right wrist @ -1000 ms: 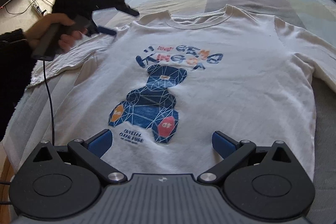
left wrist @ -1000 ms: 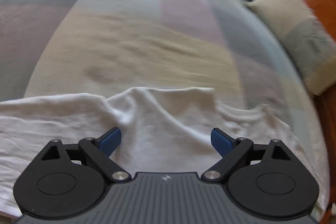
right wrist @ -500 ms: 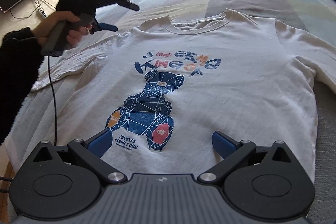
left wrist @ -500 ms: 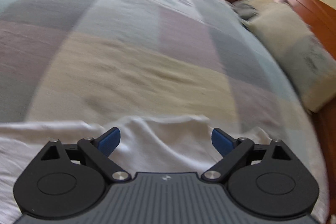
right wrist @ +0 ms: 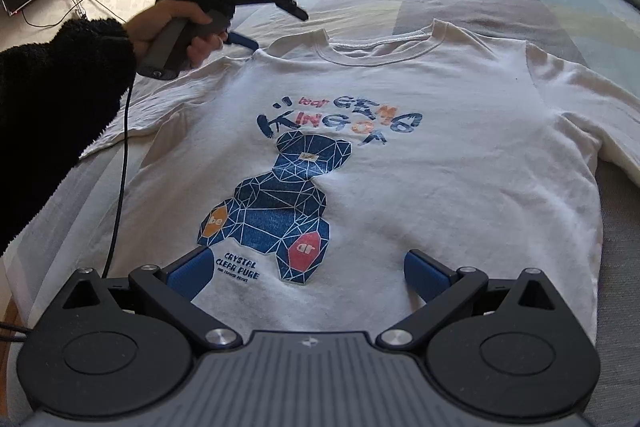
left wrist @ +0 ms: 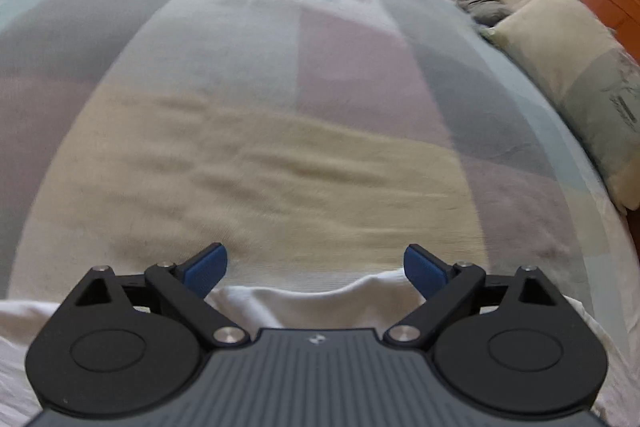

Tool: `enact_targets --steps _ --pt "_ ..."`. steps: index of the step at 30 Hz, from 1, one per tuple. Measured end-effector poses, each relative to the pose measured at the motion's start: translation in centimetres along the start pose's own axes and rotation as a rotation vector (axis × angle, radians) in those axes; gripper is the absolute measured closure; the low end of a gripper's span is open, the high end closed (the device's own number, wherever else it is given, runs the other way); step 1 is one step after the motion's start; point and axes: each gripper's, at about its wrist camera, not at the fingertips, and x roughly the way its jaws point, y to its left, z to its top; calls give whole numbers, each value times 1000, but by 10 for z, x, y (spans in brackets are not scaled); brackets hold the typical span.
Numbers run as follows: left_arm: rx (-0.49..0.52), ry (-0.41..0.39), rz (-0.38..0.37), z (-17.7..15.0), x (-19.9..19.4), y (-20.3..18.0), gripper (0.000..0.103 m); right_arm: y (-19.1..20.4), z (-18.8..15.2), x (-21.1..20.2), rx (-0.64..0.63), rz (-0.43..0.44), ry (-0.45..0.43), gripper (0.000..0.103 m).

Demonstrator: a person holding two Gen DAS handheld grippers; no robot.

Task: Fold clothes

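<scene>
Grippers: right gripper (right wrist: 306, 269) hangs low over the shirt's hem with its jaws spread wide and nothing between them; left gripper (left wrist: 316, 267) is likewise wide apart and holds nothing, raised above the shirt's left shoulder in the grip of a hand (right wrist: 176, 27) in a black fleece sleeve (right wrist: 52, 99).
Bed: patchwork cover (left wrist: 280, 99) in pale blocks, lightly rumpled; it carries everything.
Shirt: white tee (right wrist: 420, 155) lies flat and face up on the bed, collar away from the right gripper, both sleeves spread out to the sides, no fold in it as it lies.
Pillow: grey and cream pillow (left wrist: 568, 75) at the head of the bed, well apart from the shirt.
Print: blue bear (right wrist: 280, 203) with lettering above and below, mid-chest.
Cable: black cable (right wrist: 120, 167) drops from the left gripper across the shirt's left sleeve.
Risk, cover: a pinch taken too deep could catch the cover with the shirt, so the fold would drag bedding along.
Risk, layers: a shallow pinch may lift only the top layer, leaving the back behind and the fold lopsided.
Risk, cable: the cable could snag or sweep the left sleeve out of place as the hand moves.
Risk, view: the left camera is blurred and sees only a strip of white cloth, so its aim at the shoulder is hard to judge.
</scene>
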Motion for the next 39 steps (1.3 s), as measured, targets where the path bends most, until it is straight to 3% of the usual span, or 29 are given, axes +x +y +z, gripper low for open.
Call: enact_targets --steps 3,6,8,10,13,15,30,36,39 --pt "100 31 10 -17 -21 -21 8 1 0 1 -3 -8 1 0" --pt "149 83 -117 -36 -34 -38 7 3 0 2 -12 -16 2 0" --pt "141 137 -148 -41 -26 -45 7 5 -1 2 -23 -22 2 0" --pt "132 204 -125 -43 -7 -50 7 5 -1 2 -24 -23 6 0" --pt "115 197 -58 -39 14 -47 8 3 0 1 -13 -15 10 0" --pt "121 203 -52 -40 13 -46 2 1 0 0 -5 -7 7 0" --pt "171 244 -5 -45 2 -42 3 5 -2 1 -26 -25 2 0" --pt "215 159 87 -28 24 -48 2 6 0 -1 -19 -28 12 0" --pt "182 166 74 -19 14 -52 6 11 4 -16 -21 -24 -12 0"
